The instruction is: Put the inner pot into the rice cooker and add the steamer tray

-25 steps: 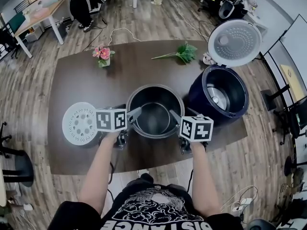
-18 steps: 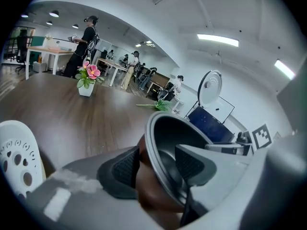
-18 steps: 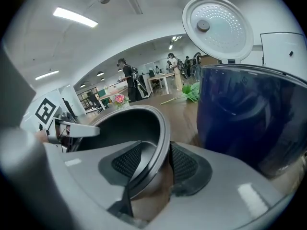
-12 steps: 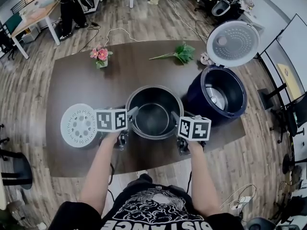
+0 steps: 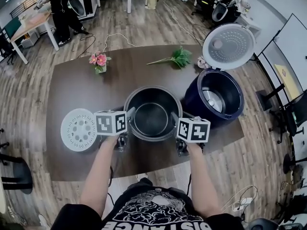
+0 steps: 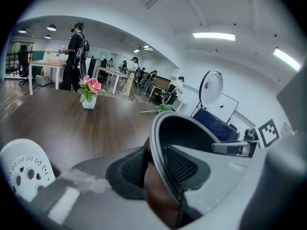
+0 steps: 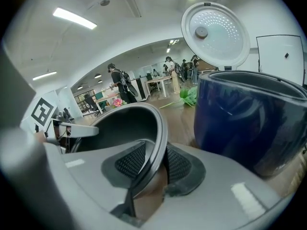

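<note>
Rice cooker (image 5: 214, 97) at right table edge, mouth open upward, free from above and from near side. Raised lid (image 5: 228, 47) stands behind mouth, seems tilted back clear of it; blocks approach from far side. Inner pot (image 5: 153, 113) just beside cooker, narrow gap between. Steamer tray (image 5: 79, 129) flat at left, near pot. Far half of table (image 5: 72, 87) mostly bare: flower vase (image 5: 99, 61) far left, green sprig (image 5: 177, 58) near lid, wide passage between.

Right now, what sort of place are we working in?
Probably an open-plan office or lab, not a kitchen: work desks with a person standing by, a cable trailing over the wood-look floor, and the rice cooker sitting on a plain dark table.
</note>
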`<state>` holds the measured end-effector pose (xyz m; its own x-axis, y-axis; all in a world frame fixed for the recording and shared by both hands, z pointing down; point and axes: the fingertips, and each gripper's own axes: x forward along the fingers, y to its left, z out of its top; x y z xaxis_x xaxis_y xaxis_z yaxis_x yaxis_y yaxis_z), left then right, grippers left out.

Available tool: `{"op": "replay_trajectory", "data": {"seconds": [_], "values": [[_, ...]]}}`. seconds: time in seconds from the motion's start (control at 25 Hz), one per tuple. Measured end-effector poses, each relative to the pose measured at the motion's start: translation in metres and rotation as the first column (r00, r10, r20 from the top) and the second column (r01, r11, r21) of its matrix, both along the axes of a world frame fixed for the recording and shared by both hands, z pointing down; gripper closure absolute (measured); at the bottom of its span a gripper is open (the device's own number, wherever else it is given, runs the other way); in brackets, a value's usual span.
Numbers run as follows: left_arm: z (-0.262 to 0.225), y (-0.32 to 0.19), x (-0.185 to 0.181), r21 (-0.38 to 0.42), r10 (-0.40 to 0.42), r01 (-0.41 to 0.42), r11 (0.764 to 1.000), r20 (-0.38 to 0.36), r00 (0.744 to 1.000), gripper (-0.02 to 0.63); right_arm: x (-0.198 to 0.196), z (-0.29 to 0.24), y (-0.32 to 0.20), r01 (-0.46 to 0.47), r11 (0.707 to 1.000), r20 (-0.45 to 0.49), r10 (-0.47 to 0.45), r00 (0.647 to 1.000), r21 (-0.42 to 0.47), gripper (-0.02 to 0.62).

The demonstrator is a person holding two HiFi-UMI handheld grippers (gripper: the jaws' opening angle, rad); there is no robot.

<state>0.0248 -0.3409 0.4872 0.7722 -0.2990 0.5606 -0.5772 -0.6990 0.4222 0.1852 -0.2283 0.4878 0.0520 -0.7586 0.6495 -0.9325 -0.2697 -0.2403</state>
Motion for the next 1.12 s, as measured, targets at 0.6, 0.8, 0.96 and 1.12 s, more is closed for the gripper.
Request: {"op": "replay_trajectory", "data": {"seconds": [0.6, 0.8, 0.96, 1.12], "values": [[-0.09, -0.016, 0.013, 0.193, -0.008, 0.029, 0.981, -0.108, 0.994, 0.495, 0.012, -0.087, -0.011, 0.001, 0.985, -0.093, 0.015, 0.996, 0.175, 0.479], [-0.125, -0.015, 0.024, 0.251, 0.004, 0.036, 0.967, -0.158, 0.987, 0.5, 0.021, -0.118, -0.008, -0.01, 0.971, -0.117, 0.039, 0.992, 0.237, 0.479], [-0.148, -0.012, 0.036, 0.287, 0.015, 0.036, 0.957, -0.173, 0.985, 0.505, 0.032, -0.136, -0.002, -0.024, 0.964, -0.122, 0.058, 0.991, 0.264, 0.479], [-0.167, -0.007, 0.047, 0.336, 0.025, 0.036, 0.941, -0.176, 0.984, 0.514, 0.042, -0.152, 0.003, -0.03, 0.955, -0.132, 0.072, 0.989, 0.294, 0.479]]}}
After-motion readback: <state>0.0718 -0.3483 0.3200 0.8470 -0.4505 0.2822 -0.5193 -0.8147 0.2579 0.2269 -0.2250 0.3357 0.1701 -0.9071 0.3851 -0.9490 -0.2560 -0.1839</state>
